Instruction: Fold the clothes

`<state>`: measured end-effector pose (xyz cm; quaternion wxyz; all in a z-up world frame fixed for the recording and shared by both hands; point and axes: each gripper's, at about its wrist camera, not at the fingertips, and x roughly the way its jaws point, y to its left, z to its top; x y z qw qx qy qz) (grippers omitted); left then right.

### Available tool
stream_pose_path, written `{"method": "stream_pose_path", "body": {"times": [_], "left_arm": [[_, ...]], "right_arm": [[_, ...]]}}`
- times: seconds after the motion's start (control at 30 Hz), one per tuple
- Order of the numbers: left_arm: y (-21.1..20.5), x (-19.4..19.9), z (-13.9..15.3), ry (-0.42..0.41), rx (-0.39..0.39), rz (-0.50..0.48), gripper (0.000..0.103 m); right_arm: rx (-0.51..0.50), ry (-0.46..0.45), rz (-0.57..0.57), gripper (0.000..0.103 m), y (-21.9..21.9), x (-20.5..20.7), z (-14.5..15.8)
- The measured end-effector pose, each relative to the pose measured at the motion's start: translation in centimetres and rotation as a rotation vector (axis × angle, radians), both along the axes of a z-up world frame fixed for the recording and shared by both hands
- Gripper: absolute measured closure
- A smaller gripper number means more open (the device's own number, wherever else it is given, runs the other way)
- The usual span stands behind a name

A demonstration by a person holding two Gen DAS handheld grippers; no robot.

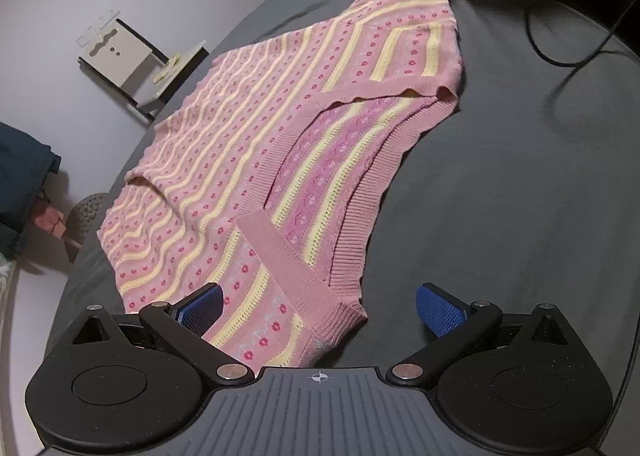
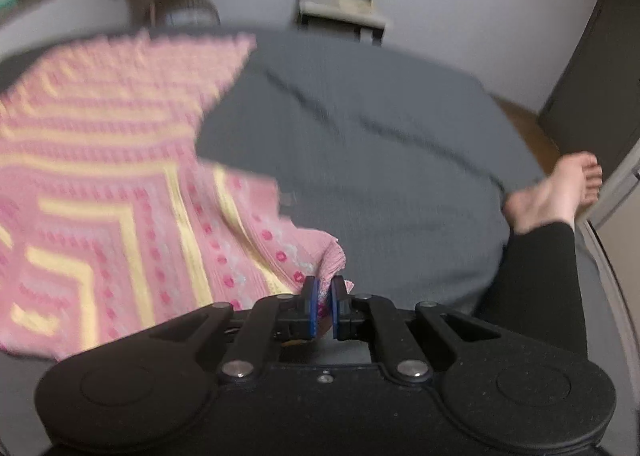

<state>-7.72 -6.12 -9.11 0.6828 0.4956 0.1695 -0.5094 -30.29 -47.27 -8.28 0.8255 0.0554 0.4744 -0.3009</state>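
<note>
A pink knit sweater [image 1: 256, 144] with yellow stripes and red dots lies spread on a grey bed sheet [image 1: 500, 196]. One sleeve is folded across its body, and its ribbed hem corner lies between my left gripper's [image 1: 320, 306] wide-open blue pads [image 1: 438, 308]. The sweater's far corner is lifted at the top of the left wrist view. In the right wrist view my right gripper [image 2: 325, 292] is shut on a ribbed pink edge of the sweater [image 2: 120, 184], which hangs stretched to the left. That view is blurred.
A small grey side table [image 1: 132, 64] stands against the white wall beyond the bed. A black cable [image 1: 560, 56] runs over the sheet at the right. A person's bare foot [image 2: 556, 192] and dark-trousered leg [image 2: 532, 276] rest on the bed's right edge.
</note>
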Motion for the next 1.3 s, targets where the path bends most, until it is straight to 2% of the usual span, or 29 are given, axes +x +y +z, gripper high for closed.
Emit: {"method": "stream_pose_path", "body": {"times": [0.1,0.13,0.17,0.2,0.23,0.27,0.3,0.37,0.4,0.43,0.47,0.6,0.63,0.73,0.87,0.9,0.93,1.03,1.1,1.17,1.23,1.3], "left_arm": [[0.1,-0.2,0.3,-0.001,-0.001,-0.007,0.000],[0.2,-0.1,0.4,0.005,-0.005,-0.005,0.000],[0.2,0.0,0.5,0.011,-0.012,0.001,0.000],[0.2,0.1,0.8,0.017,-0.022,0.010,0.000],[0.1,0.2,1.0,0.023,-0.032,0.019,0.000],[0.1,0.3,1.2,0.029,-0.041,0.028,0.000],[0.1,0.5,1.4,0.035,-0.051,0.037,0.000],[0.1,0.9,2.0,0.056,-0.080,0.063,0.000],[0.1,1.2,2.5,0.077,-0.106,0.084,0.000],[0.1,1.5,3.0,0.098,-0.131,0.105,0.000],[0.1,1.8,3.4,0.119,-0.153,0.126,0.000],[0.0,3.2,4.0,0.195,-0.199,0.199,0.000],[-0.1,3.4,4.0,0.207,-0.201,0.211,0.000],[0.2,3.8,3.8,0.210,-0.198,0.221,0.000],[0.6,4.0,3.4,0.228,-0.188,0.233,0.000],[0.7,4.1,3.3,0.233,-0.184,0.236,0.000],[0.7,4.2,3.2,0.238,-0.183,0.238,0.000],[0.9,4.6,3.1,0.253,-0.188,0.251,0.000],[1.1,4.8,3.2,0.259,-0.200,0.267,0.000],[1.2,4.9,3.3,0.265,-0.208,0.280,0.000],[1.2,4.9,3.3,0.263,-0.207,0.283,0.000],[1.2,4.8,3.3,0.258,-0.205,0.282,0.000]], "right_arm": [[0.033,0.103,0.011,0.092,0.2,0.9,-1.7],[0.026,0.106,0.011,0.089,0.4,1.4,-1.7],[0.004,0.081,0.013,0.072,0.5,1.7,-1.1],[-0.020,0.051,0.014,0.063,0.7,2.0,-0.4],[-0.044,0.020,0.015,0.046,0.8,2.3,0.3],[-0.068,-0.010,0.016,0.042,1.0,2.6,1.0],[-0.092,-0.041,0.018,0.042,1.1,2.9,1.7],[-0.097,-0.169,0.056,0.042,0.3,5.3,3.4],[-0.058,-0.248,0.070,0.042,-0.5,7.0,4.1],[0.021,-0.320,0.063,0.050,-1.9,9.2,4.0],[0.108,-0.389,0.052,0.064,-3.4,11.5,3.8],[0.356,-0.477,-0.018,0.074,-9.3,20.6,0.9],[0.395,-0.475,-0.045,0.075,-10.2,22.8,0.2],[0.407,-0.470,-0.127,0.076,-11.2,26.2,-1.3],[0.362,-0.450,-0.136,0.076,-11.1,28.2,-2.3],[0.351,-0.448,-0.133,0.079,-11.0,28.5,-2.3],[0.340,-0.446,-0.131,0.097,-10.9,28.7,-2.3],[0.306,-0.439,-0.123,0.099,-10.5,29.4,-2.4],[0.223,-0.425,0.000,0.099,-8.4,30.6,-1.4],[0.162,-0.400,0.237,0.099,-4.7,31.9,-0.6],[0.120,-0.316,0.438,0.099,-1.3,33.3,-1.1],[0.070,-0.217,0.541,0.098,1.2,33.8,-2.0]]}}
